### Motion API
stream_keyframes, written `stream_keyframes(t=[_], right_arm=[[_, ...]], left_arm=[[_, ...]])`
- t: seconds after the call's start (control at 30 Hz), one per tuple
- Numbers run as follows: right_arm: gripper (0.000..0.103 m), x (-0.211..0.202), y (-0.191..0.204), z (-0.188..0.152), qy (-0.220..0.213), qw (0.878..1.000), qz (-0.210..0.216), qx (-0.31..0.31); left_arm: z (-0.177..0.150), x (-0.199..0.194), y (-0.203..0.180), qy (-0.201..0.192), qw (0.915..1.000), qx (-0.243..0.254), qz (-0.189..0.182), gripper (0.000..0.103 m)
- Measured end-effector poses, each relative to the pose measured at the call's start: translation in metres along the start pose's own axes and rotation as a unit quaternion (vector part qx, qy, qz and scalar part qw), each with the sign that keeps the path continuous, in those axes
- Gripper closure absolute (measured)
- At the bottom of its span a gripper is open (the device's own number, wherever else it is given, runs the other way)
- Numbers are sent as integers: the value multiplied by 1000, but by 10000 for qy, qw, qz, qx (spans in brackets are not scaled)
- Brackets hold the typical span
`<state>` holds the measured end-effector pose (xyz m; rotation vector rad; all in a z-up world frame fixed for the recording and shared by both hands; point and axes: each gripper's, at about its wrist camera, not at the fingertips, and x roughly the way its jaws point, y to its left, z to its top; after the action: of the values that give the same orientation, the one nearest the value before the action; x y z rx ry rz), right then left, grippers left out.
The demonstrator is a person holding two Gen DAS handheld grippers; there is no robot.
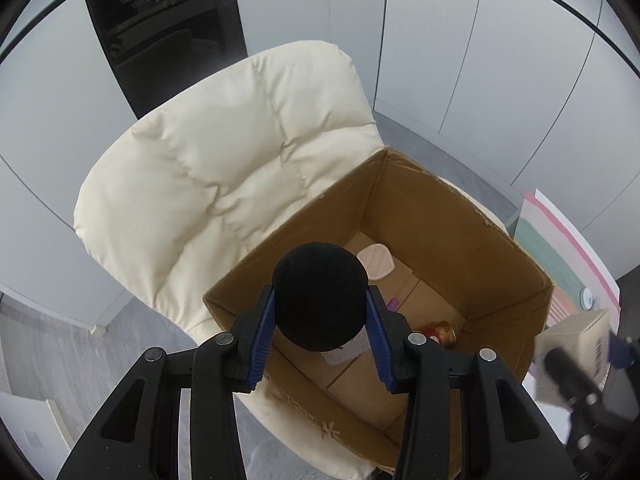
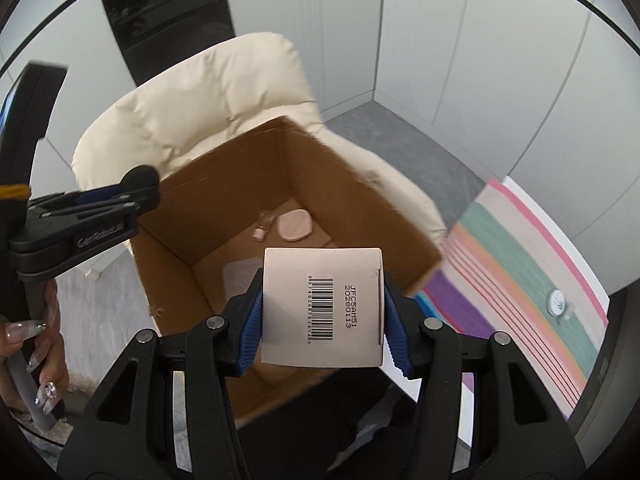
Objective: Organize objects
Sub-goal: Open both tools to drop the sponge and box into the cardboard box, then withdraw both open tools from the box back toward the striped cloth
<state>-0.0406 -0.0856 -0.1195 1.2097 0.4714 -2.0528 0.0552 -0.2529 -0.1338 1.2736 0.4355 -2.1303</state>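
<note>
Cardboard box (image 1: 440, 216) open-topped on cream chair (image 1: 224, 160). Left gripper (image 1: 320, 316) fingers pinch black foam ball (image 1: 320, 296) above it. Right gripper (image 2: 323, 312) fingers pinch pale carton (image 2: 322, 306), barcode face up, bars running along the fingers

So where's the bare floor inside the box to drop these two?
In the cardboard box, the floor is bare along the far-right wall, past the pink pad. The near side is crowded: red can, clear packet. Left gripper holds the black ball, right gripper the carton.
</note>
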Motion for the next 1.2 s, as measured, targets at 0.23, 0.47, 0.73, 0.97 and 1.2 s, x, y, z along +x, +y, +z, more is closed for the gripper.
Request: stream_keyframes(t=[0.23, 0.47, 0.73, 0.97, 1.2], right_arm=[[11, 9, 10, 5, -19, 9999, 97, 111], [2, 4, 12, 5, -153, 9998, -73, 83], [2, 4, -3, 0, -76, 9995, -82, 291], [2, -1, -16, -8, -82, 9989, -154, 434], [2, -17, -54, -28, -96, 9960, -413, 780]], left_arm=[[5, -1, 6, 62, 9986, -247, -460, 9], [2, 3, 7, 178, 9983, -418, -375, 1], [-4, -5, -12, 39, 9998, -5, -189, 1], [-6, -1, -29, 143, 9992, 176, -319, 1], [-5, -5, -77, 34, 9971, 604, -455, 1]])
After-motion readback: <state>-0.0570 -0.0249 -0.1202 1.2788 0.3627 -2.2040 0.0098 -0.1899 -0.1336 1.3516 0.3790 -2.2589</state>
